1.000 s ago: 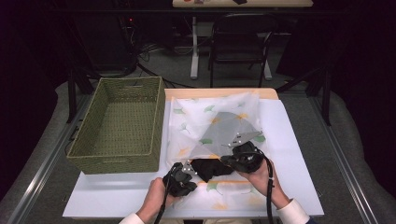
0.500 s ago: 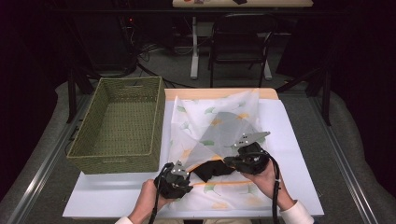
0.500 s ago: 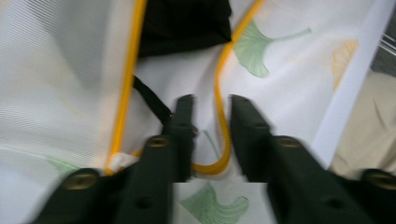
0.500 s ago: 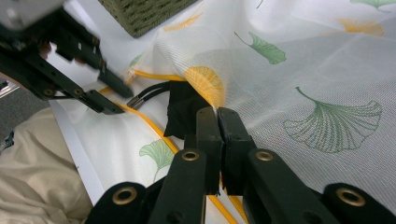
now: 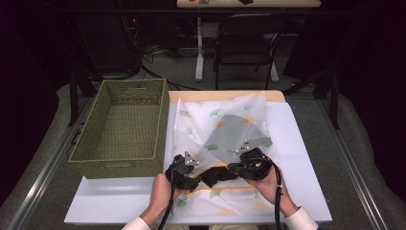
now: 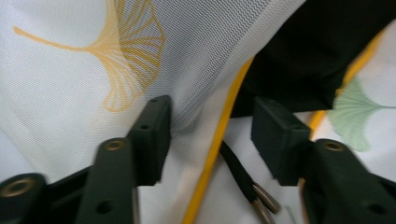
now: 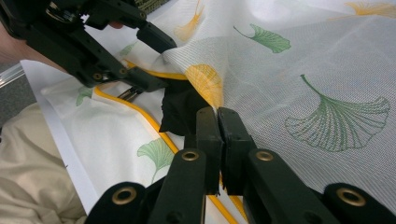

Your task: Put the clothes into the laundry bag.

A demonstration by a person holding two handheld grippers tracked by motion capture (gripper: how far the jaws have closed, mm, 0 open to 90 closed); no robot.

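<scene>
In the high view the black garment [image 5: 213,175] lies between the left gripper [image 5: 184,165] and the right gripper [image 5: 246,165], half inside the mesh bag [image 5: 225,129]; in the left gripper view the jaws have just been opening, with the yellow zipper edge [image 6: 219,140] loose between them; in the right gripper view the jaws pinch the mesh, so the closing is still left.

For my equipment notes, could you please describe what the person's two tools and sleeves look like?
Both tools, the left tool and the right tool, are black, each with two blocky black jaws fastened by brass-coloured rivets. A grey three-cornered plate tops each, and a black cable trails back from each. The sleeves are white.
</scene>
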